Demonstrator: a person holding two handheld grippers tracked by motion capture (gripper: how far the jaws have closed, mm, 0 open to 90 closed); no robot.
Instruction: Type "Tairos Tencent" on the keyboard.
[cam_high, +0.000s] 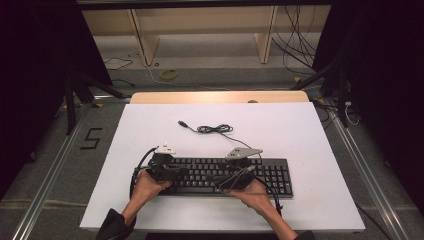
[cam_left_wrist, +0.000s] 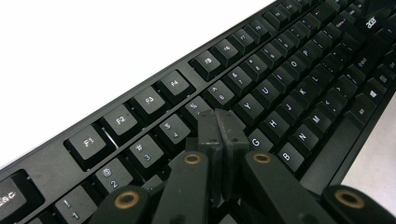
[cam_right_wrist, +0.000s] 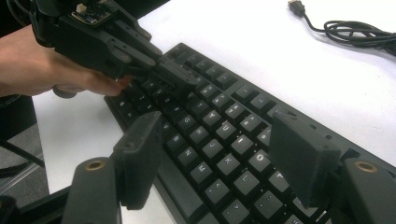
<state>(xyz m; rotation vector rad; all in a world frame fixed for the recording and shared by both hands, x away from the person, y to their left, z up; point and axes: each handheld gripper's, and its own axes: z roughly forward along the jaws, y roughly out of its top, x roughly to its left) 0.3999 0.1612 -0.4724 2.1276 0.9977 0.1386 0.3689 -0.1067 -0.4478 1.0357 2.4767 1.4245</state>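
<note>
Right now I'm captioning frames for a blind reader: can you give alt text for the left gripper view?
Shut black tongs point down over the middle letter rows of a black keyboard, which runs diagonally across a white table.

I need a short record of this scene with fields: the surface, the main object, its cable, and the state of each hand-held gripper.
surface: white board on the table
main object: black keyboard, lying flat near the person's edge
cable: black, loosely coiled behind the keyboard, plug end free on the board
left hand-held gripper: jaws shut, empty, tips pointed down at the keys between the 5 and G keys
right hand-held gripper: jaws open, nothing between them, hovering above the letter keys
</note>
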